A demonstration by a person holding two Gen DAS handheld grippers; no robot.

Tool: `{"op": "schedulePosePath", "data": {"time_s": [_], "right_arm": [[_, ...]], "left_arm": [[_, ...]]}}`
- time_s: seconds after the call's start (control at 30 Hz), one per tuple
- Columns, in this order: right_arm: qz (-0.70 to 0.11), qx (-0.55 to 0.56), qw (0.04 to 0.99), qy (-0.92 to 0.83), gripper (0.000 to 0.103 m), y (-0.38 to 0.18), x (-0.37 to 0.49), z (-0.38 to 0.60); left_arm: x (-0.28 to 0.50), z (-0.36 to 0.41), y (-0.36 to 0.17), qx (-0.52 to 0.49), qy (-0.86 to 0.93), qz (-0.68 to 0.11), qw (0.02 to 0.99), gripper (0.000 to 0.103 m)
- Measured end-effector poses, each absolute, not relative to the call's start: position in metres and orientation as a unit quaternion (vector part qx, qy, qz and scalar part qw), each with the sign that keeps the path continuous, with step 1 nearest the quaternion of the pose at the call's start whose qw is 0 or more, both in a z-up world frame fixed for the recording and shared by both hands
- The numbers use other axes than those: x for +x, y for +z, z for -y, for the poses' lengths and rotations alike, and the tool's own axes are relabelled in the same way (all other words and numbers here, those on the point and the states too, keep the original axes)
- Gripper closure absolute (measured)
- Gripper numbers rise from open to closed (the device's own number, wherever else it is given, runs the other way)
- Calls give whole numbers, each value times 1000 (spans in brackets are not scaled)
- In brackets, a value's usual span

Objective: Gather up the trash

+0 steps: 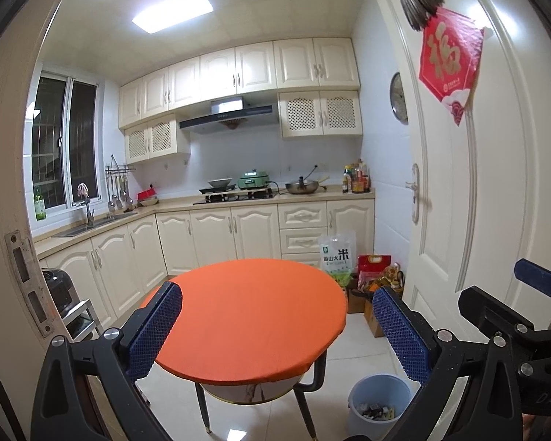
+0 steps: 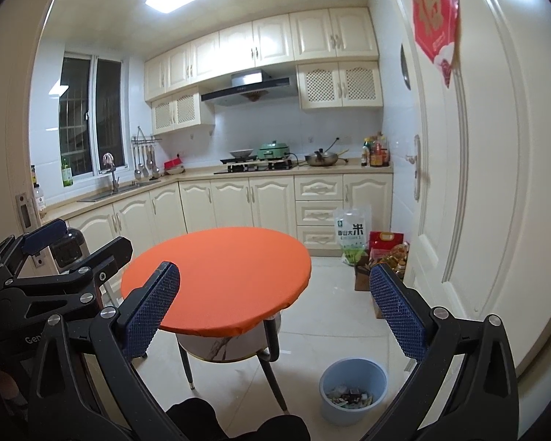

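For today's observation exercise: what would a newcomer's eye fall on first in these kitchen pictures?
First the round orange table in the middle of the floor, its top bare. Next the pale blue bin on the tiles at its right, with scraps inside. Then the red paper decoration high on the white door at right.

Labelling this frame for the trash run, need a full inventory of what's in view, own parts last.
round table with orange cloth cover: 1, orange, centre of floor, top bare
pale blue plastic waste bin: 1, blue, on floor right of table, holds mixed scraps
white rice bag with green print: 1, against lower drawers
red packet: 1, floor by door
green electric pot: 1, on counter behind hob
steel wok: 1, counter right of hob
sauce bottles: several, counter's right end
green glass bottle: 1, window sill
white panelled door: 1, right, red paper charm on it
left gripper: fingers open, empty
right gripper: fingers open, empty
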State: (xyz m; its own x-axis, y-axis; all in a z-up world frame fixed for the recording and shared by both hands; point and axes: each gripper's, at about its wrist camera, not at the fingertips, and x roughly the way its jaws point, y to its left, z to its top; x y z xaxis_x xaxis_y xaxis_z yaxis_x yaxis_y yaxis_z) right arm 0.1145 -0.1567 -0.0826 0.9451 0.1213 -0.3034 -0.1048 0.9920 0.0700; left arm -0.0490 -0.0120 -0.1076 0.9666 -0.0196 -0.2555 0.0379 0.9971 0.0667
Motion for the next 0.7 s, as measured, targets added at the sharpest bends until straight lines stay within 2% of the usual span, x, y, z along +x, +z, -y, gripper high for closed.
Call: {"op": "schedulePosePath", "data": {"time_s": [0.7], "right_arm": [[-159,28,985,58,0,-81,115,159]], "left_arm": [[-49,6,-112,37,-14,-128,991,1]]}}
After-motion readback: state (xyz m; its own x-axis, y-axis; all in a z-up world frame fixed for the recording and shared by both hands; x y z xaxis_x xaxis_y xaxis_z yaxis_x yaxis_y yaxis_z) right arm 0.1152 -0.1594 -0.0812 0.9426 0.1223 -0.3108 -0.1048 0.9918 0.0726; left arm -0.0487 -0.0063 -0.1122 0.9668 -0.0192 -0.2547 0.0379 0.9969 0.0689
